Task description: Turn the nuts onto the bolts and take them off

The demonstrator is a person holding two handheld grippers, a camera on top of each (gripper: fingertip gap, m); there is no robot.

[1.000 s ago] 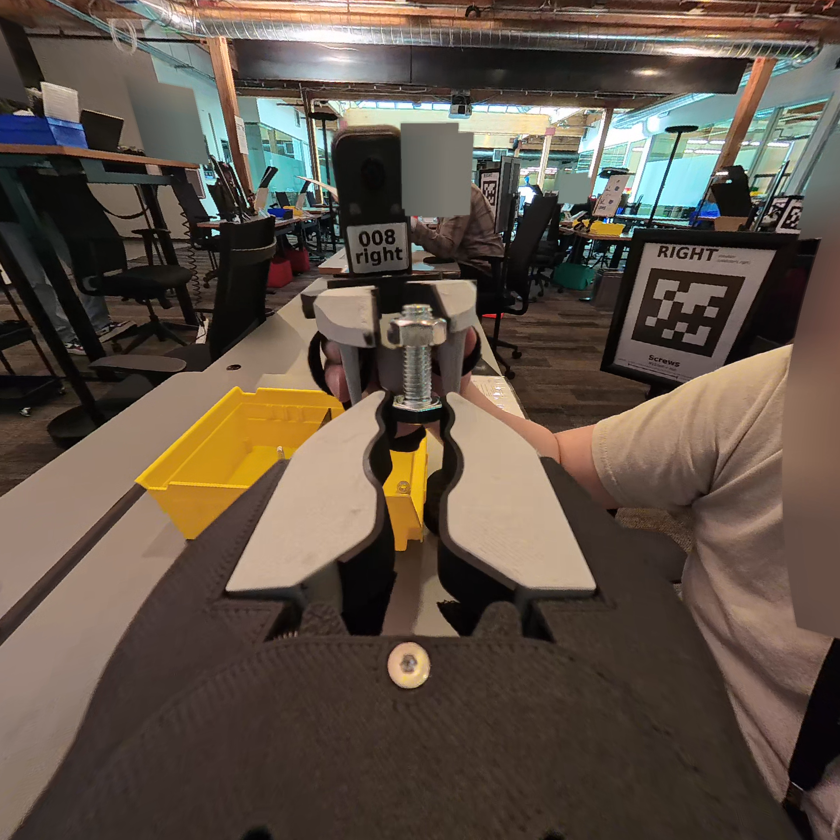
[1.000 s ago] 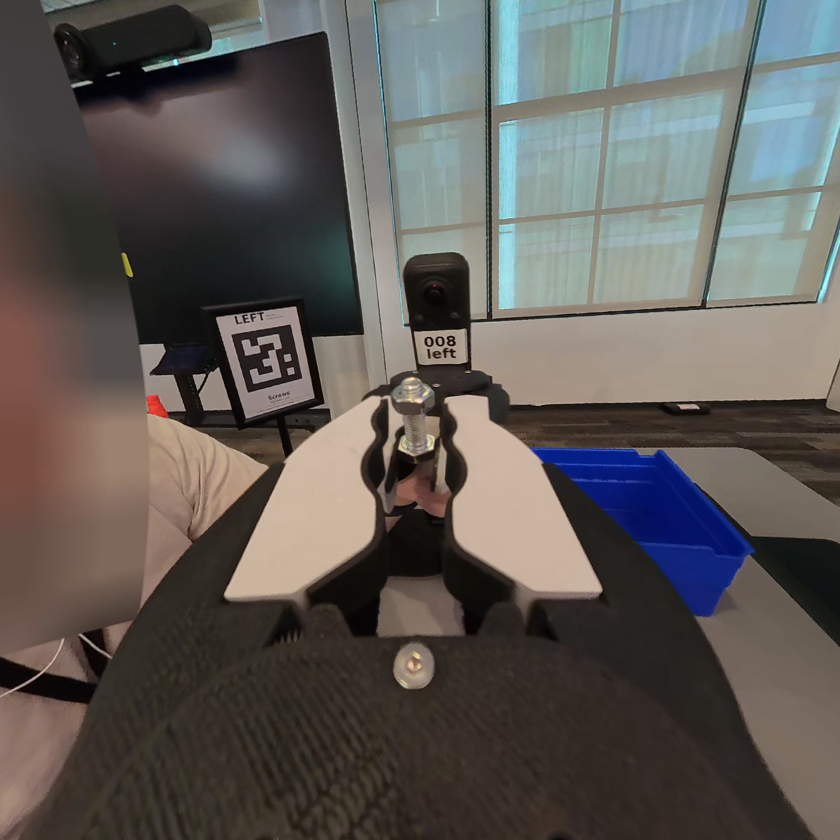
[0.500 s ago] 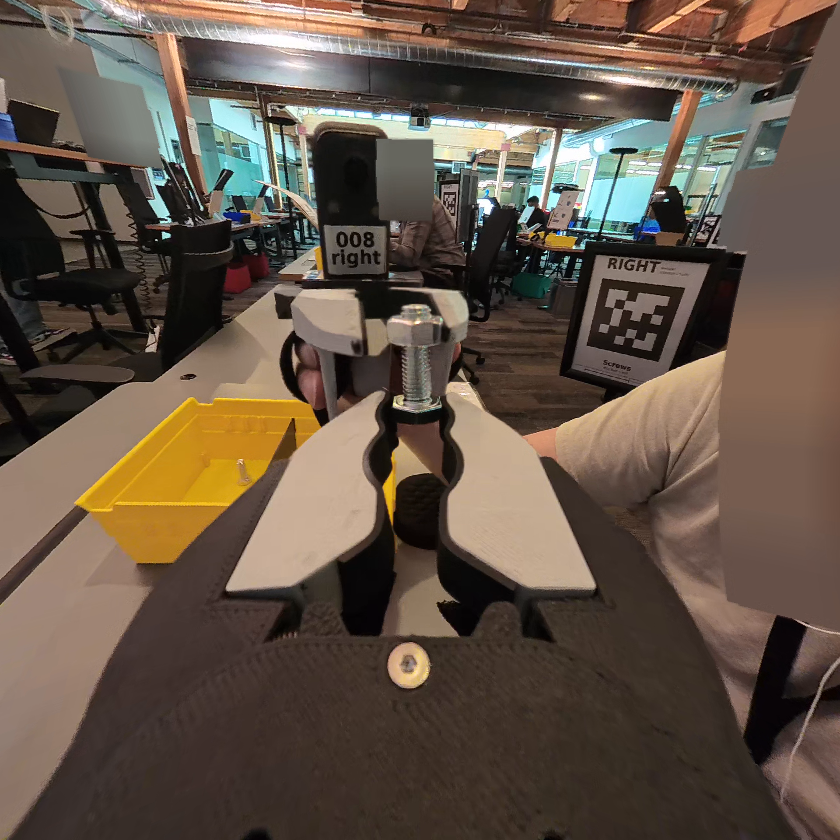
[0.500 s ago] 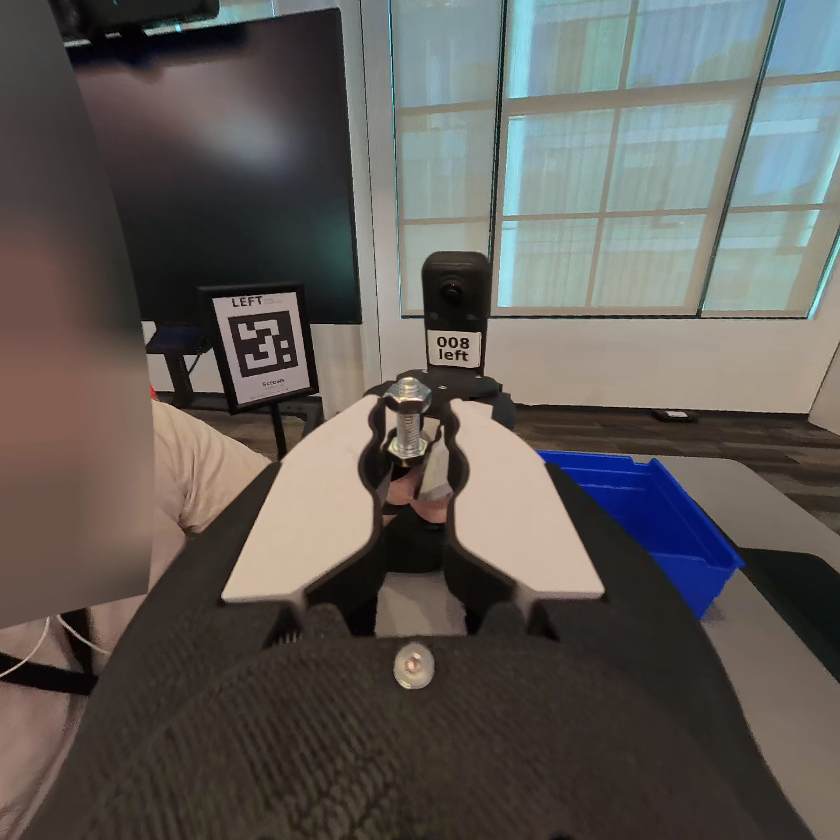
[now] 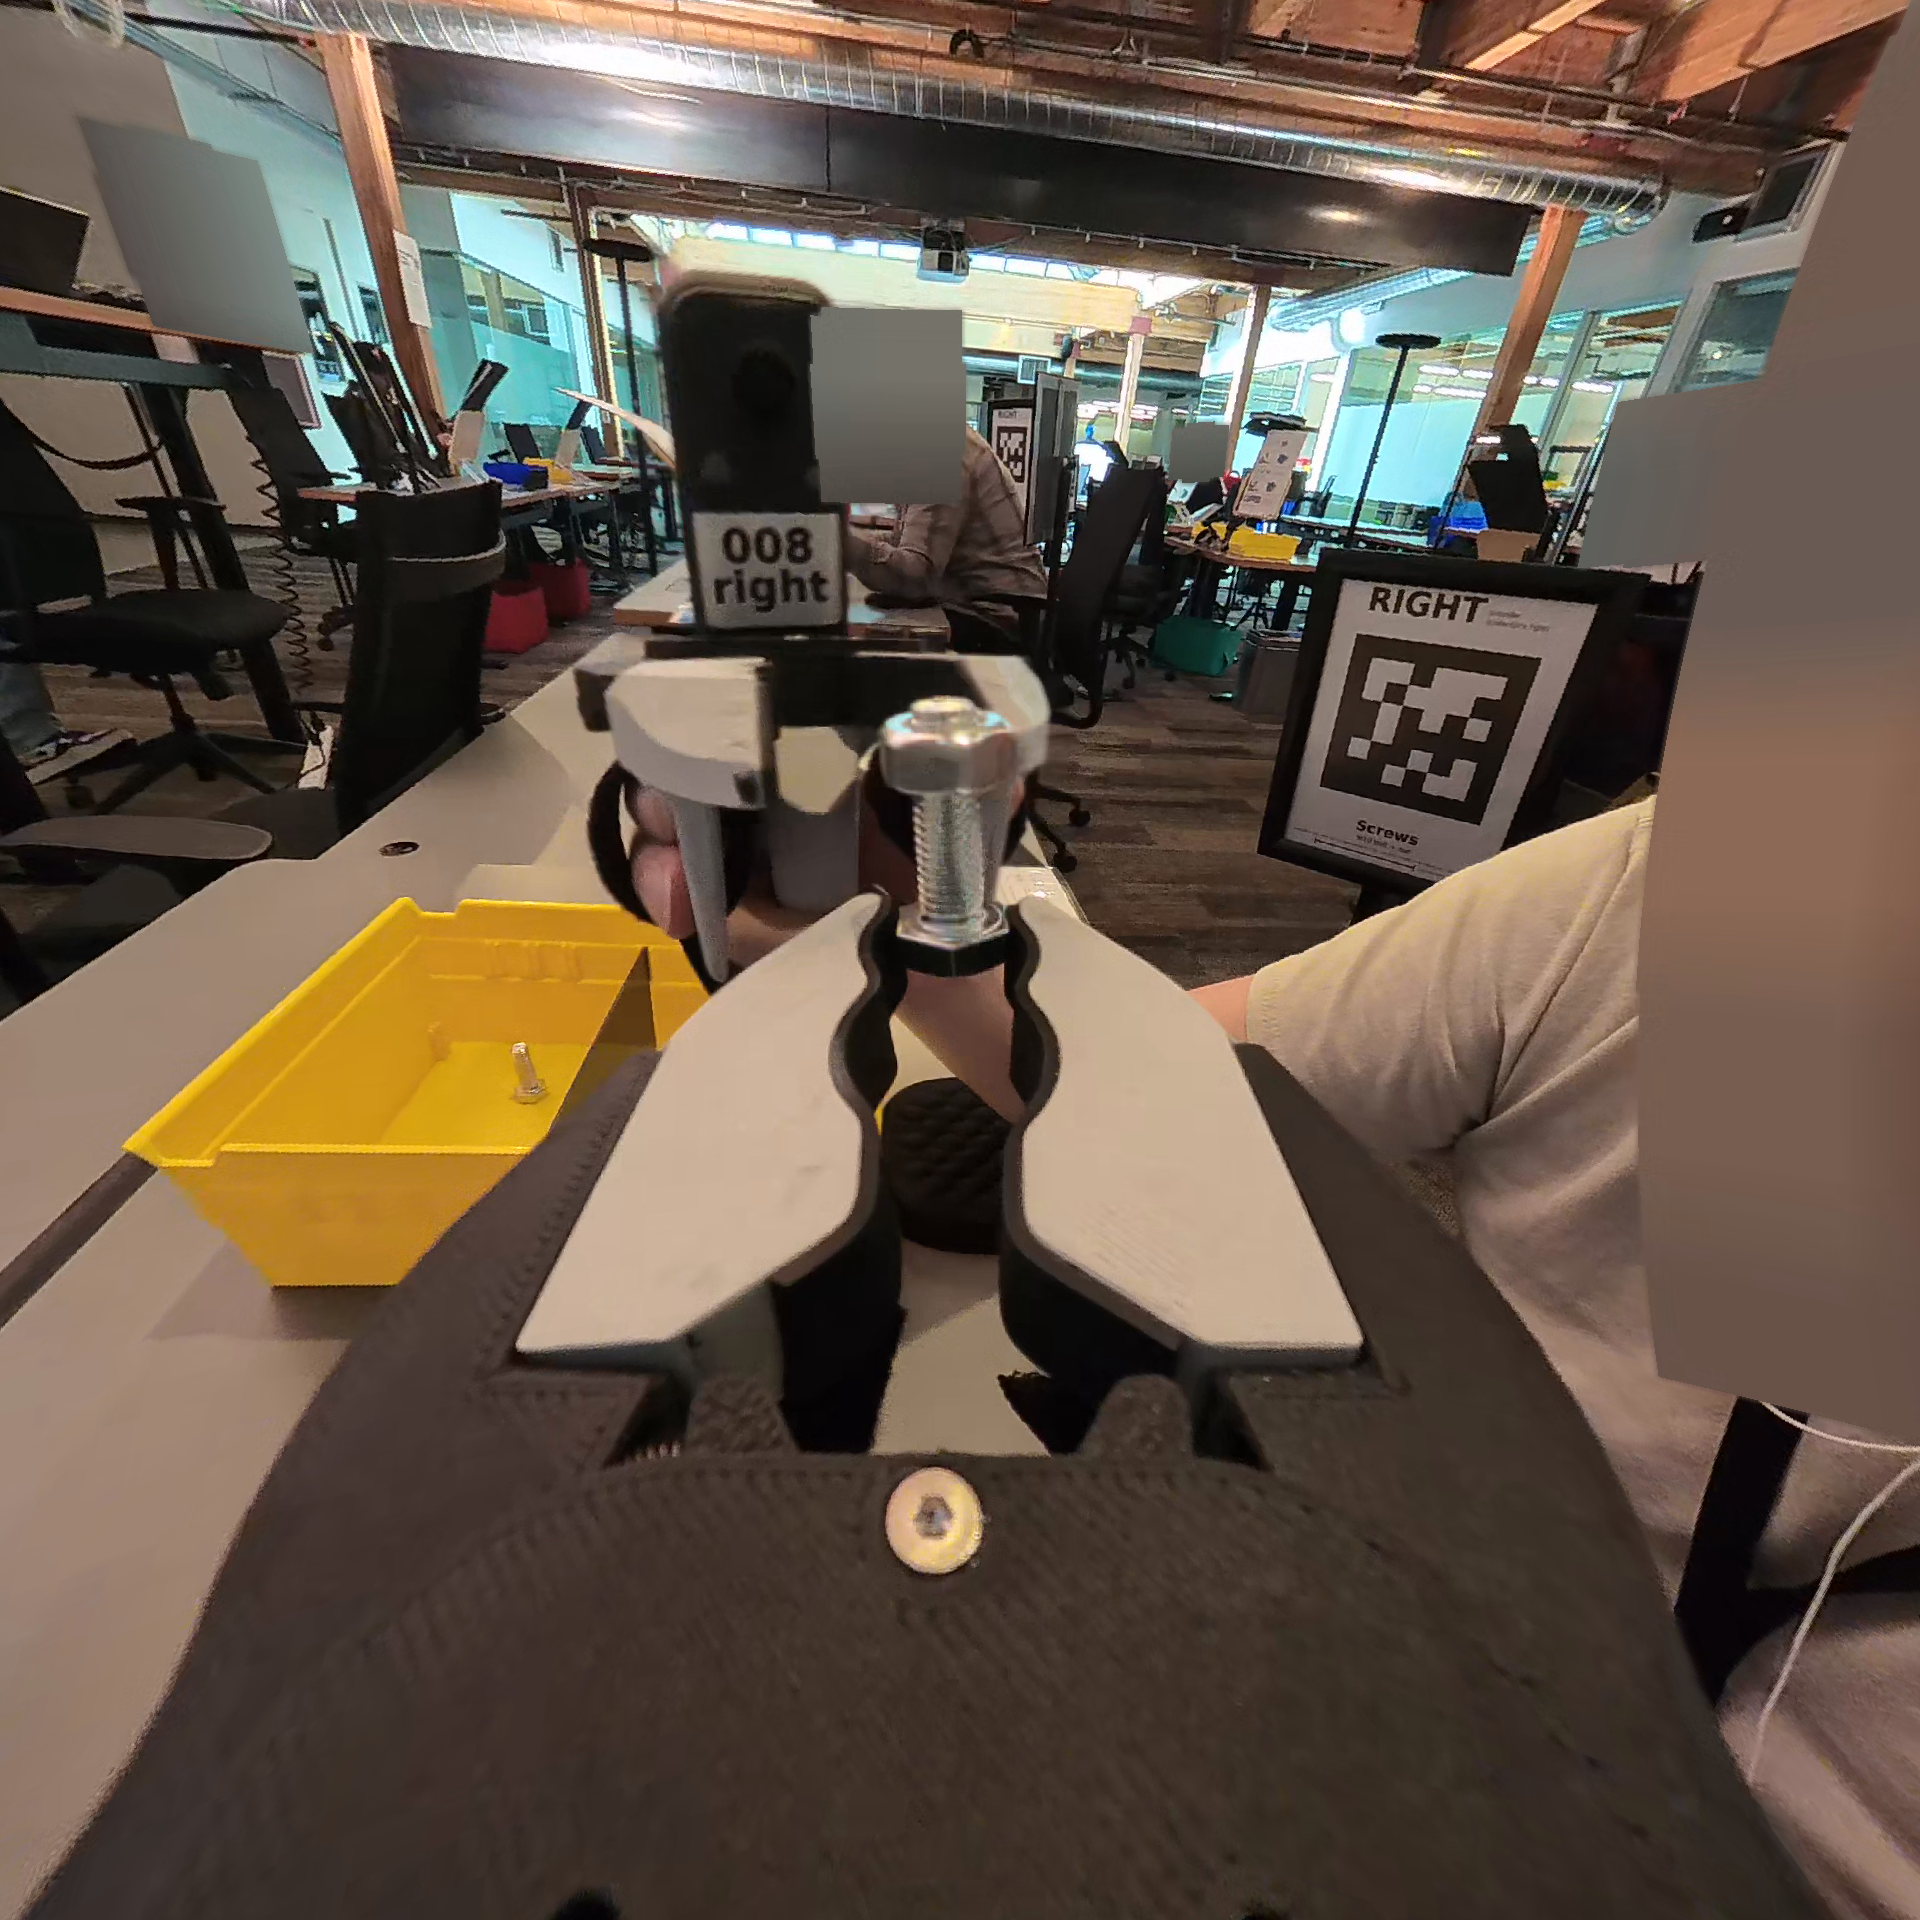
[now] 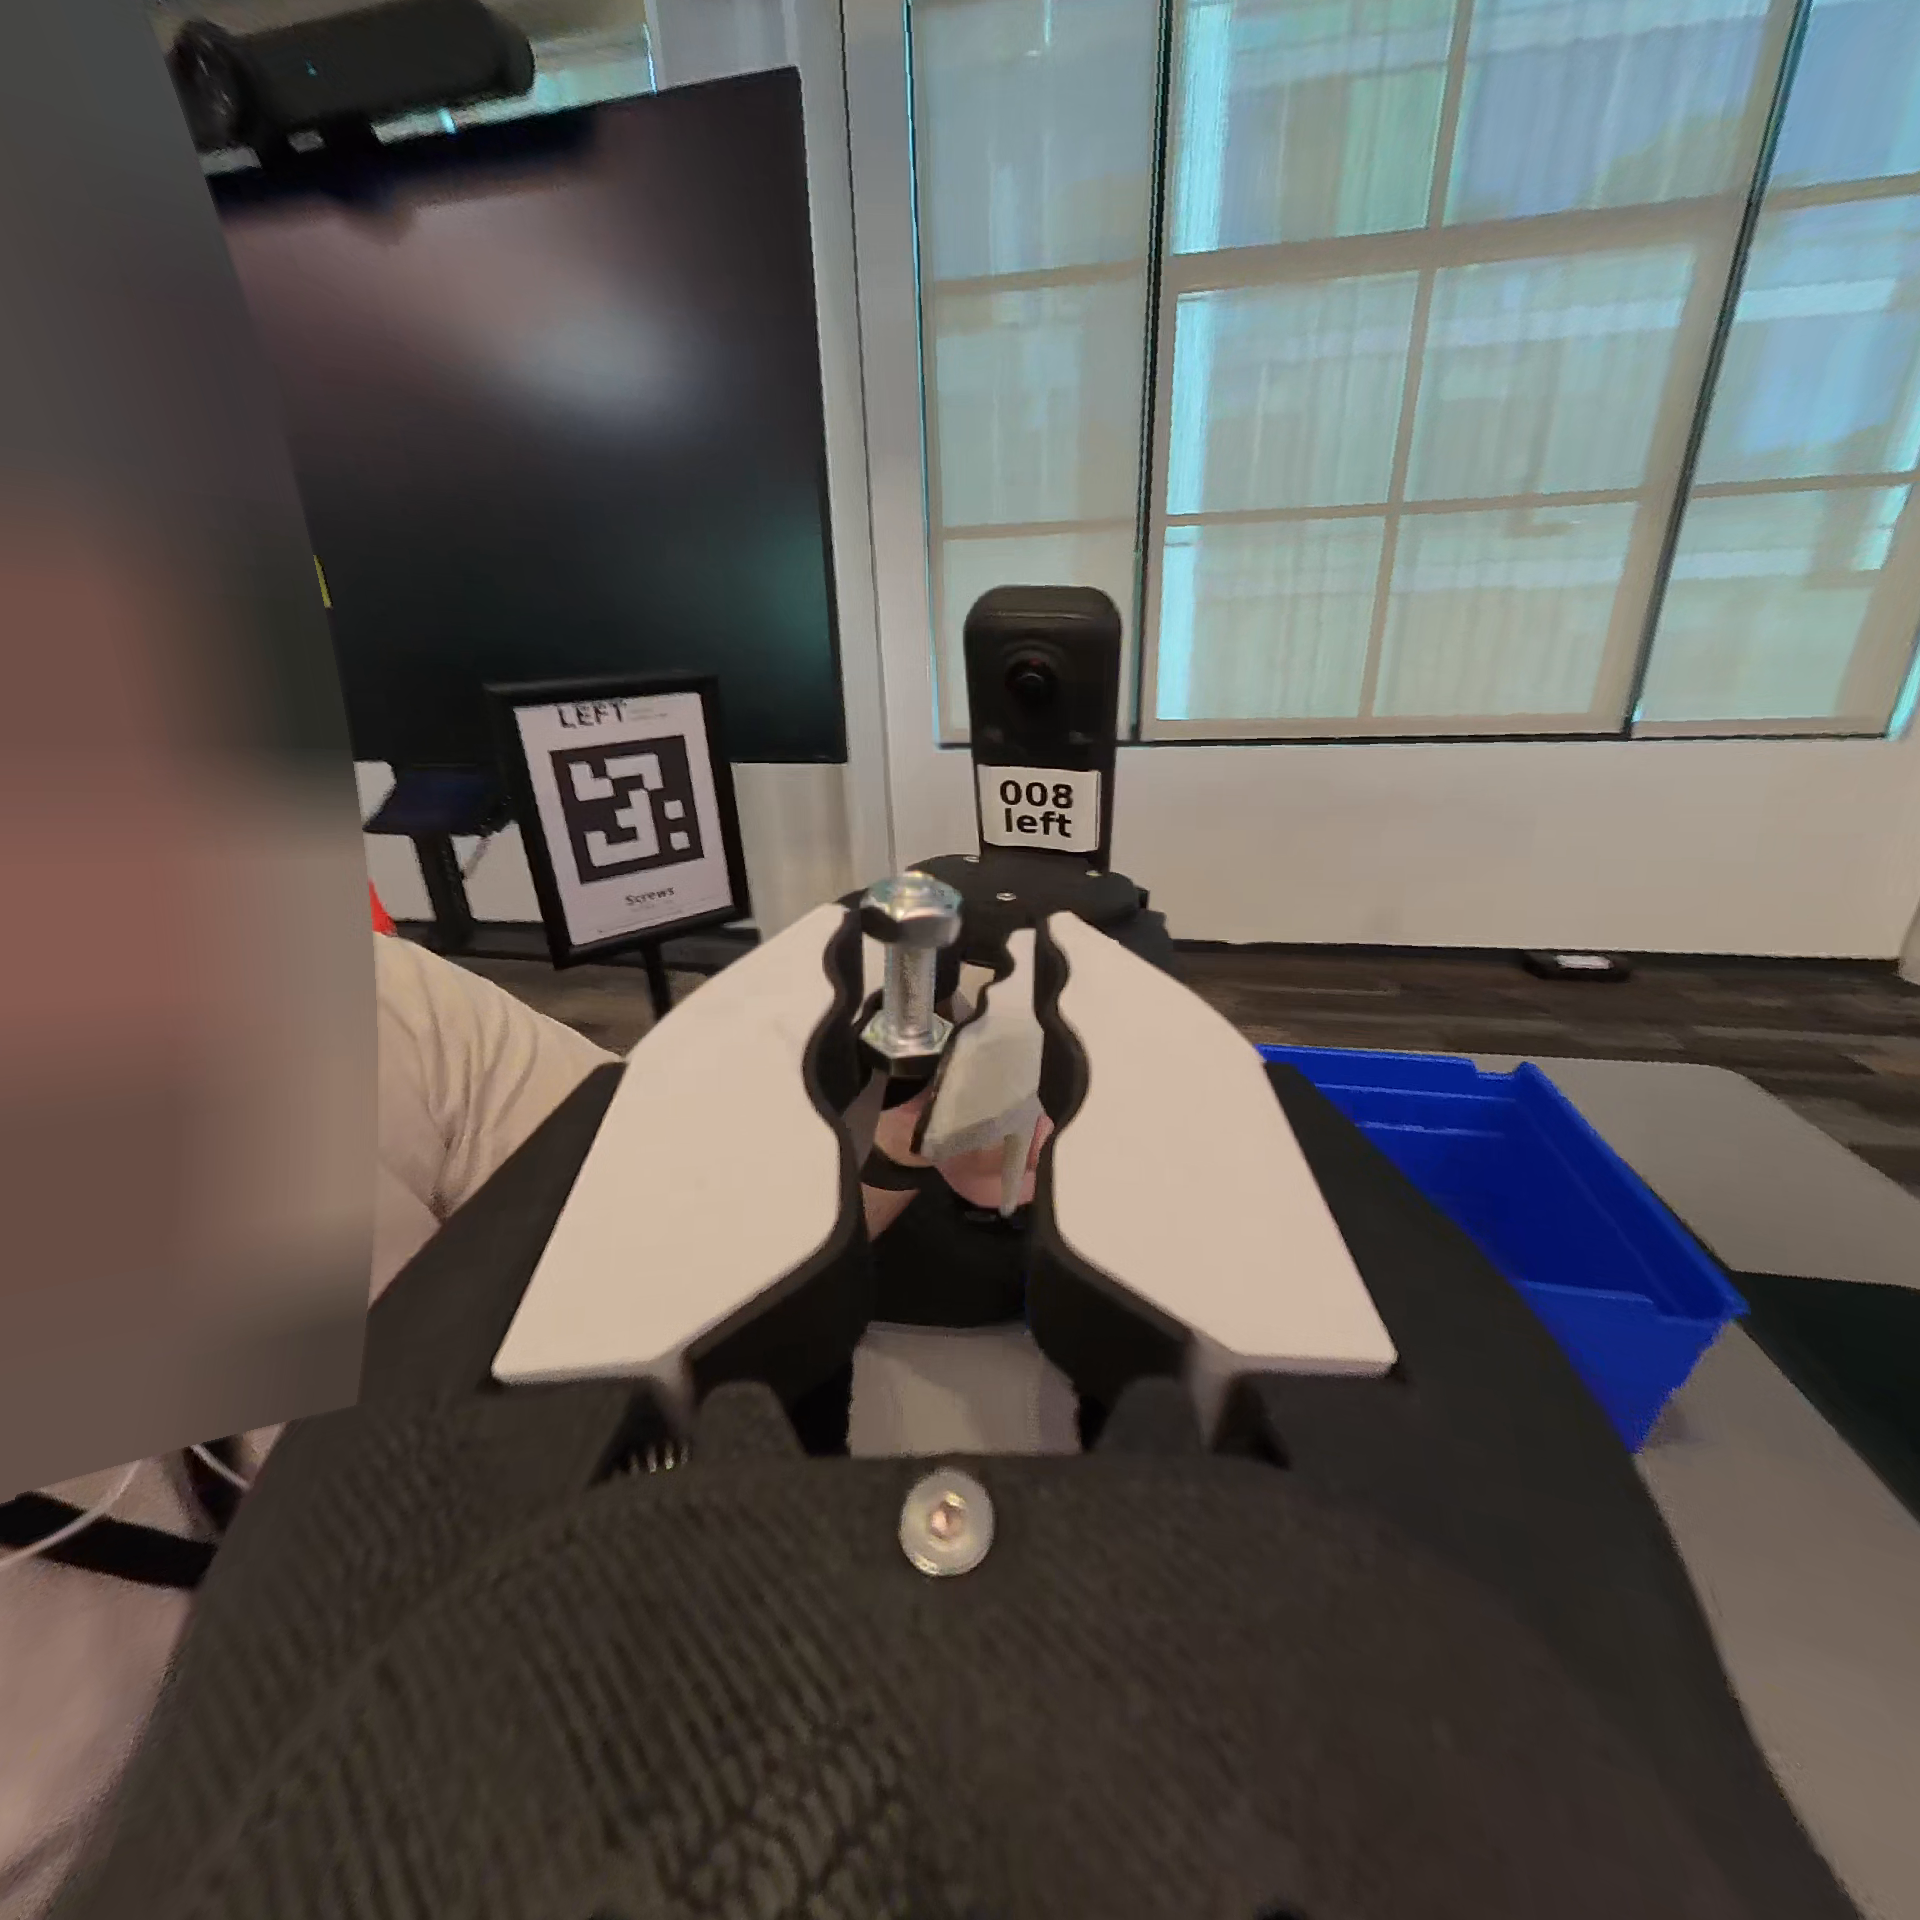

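Note:
A silver bolt (image 5: 948, 842) stands upright in the air with a hex nut (image 5: 951, 753) near its top end. My left gripper (image 5: 948, 935) is shut on the bolt's lower hex end. My right gripper (image 5: 847, 727) faces it from across. Its jaws stand apart, and the nut lies against only one finger. In the right wrist view the nut (image 6: 912, 914) sits beside the left finger of my right gripper (image 6: 938, 925), with a gap to the other finger. The bolt (image 6: 906, 987) rises from the left gripper's grey fingers (image 6: 982, 1081).
A yellow bin (image 5: 312, 1153) on the grey table (image 5: 125, 1403) holds a loose bolt (image 5: 527, 1070). A blue bin (image 6: 1558, 1195) stands on the table on the other side. Framed marker signs (image 5: 1429, 717) (image 6: 623, 816) stand behind. The person's sleeve (image 5: 1455, 1039) is close on the right. Left tips to right tips: about 4 cm.
My right gripper was closed around the nut. It has opened and shifted sideways, so the nut now touches only one finger. My left gripper still holds the bolt.

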